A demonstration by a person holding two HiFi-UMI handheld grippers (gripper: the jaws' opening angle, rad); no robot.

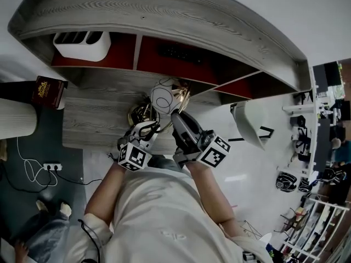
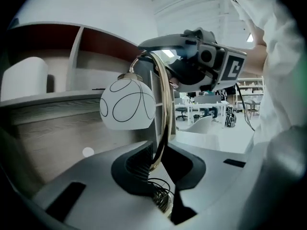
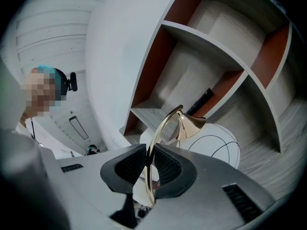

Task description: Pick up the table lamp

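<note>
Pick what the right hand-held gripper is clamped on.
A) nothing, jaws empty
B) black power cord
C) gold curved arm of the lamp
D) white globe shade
C: in the right gripper view, both pads of the right hand-held gripper press on the gold curved arm, while the white globe shade hangs beyond them, untouched.

Pads (image 3: 128, 167) of my right tongs (image 3: 148, 166) are ribbed matt black; lamp arm (image 3: 160, 128) glossy brass-coloured metal; globe (image 2: 127, 103) smooth matt white; bench (image 1: 93, 119) grey grained wood.
</note>
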